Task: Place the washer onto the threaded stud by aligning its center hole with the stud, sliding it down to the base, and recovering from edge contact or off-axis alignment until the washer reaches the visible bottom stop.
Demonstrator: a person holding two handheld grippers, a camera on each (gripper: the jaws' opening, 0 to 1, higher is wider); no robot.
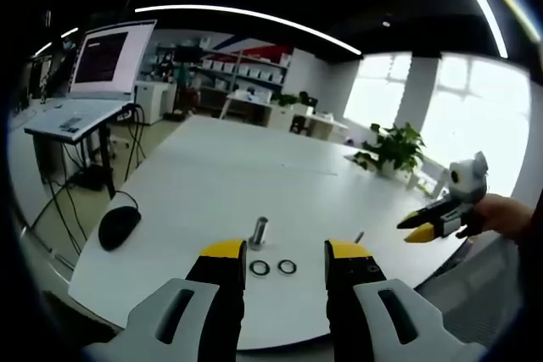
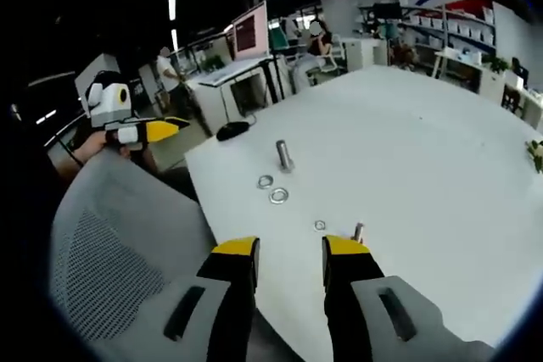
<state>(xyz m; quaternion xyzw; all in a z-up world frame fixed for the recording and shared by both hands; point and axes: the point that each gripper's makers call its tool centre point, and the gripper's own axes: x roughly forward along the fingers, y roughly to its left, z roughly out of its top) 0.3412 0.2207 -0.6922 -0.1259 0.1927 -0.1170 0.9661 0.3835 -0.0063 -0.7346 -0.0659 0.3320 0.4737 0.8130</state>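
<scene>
Still pre-grasp: your left gripper and right gripper both hover w/ fingers apart, holding nothing. Two flat metal ring washers lie on the white desk just beside the upright threaded steel stud. Next: pinch one washer by its edge.

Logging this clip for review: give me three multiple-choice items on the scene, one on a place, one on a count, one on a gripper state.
1. Where do the two large washers lie?
A. On the table beside the stud
B. Threaded on the stud
C. In a gripper

2. How many large washers lie by the stud?
A. One
B. Two
C. Four

3. How are the left gripper's jaws?
A. Shut on a washer
B. Shut on the stud
C. Open, empty

Key: 1 A, the washers lie flat on the table near the upright stud. 2 B, two rings show. 3 C, the left gripper has a clear gap between its jaws.
</scene>
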